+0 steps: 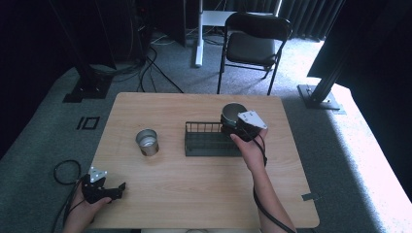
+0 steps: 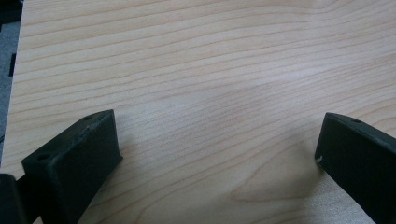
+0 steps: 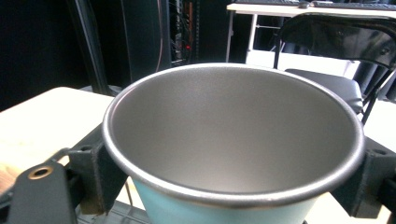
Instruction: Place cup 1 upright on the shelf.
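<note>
Right hand-held gripper [image 3: 233,186]: clamped on light-blue metal cup [image 3: 233,140], held above black wire rack [image 1: 209,139].
Left hand-held gripper [image 2: 219,154]: jaws spread wide, nothing gripped, over pale wooden worktop [image 2: 210,70].

The left tongs [image 1: 118,188] sit low at the near left corner, jaws spread wide apart, hand [image 1: 85,209] curled behind them. The right forearm stretches forward and slightly left, its hand [image 1: 251,150] gripping the right tongs [image 1: 232,127], whose jaws are clamped.
</note>
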A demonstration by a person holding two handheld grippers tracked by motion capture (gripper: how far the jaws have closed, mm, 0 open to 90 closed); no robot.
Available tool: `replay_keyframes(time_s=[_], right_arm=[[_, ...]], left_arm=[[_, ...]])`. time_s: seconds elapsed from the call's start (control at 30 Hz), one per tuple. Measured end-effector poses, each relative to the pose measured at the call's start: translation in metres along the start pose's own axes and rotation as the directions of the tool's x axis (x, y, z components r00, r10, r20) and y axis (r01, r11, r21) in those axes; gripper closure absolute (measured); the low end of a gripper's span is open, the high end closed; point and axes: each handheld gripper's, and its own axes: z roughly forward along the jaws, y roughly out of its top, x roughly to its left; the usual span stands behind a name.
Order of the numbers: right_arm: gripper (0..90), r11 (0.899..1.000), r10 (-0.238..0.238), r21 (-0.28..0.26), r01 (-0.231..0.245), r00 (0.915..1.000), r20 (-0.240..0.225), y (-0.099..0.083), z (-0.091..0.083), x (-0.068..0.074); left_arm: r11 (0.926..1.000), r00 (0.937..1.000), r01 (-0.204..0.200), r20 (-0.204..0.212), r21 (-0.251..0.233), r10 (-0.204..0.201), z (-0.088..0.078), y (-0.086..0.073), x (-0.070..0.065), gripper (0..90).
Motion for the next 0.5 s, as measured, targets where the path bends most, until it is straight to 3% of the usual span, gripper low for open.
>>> replay_keyframes(time_s=[0.5], right_arm=[[12.7, 0.999, 0.028, 0.042, -0.029, 0.9994, 0.018, -0.026, 0.006, -0.005]], left_arm=[[1.0, 1.0, 0.0, 0.0, 0.0, 0.0, 0.0, 0.0, 0.0, 0.3]])
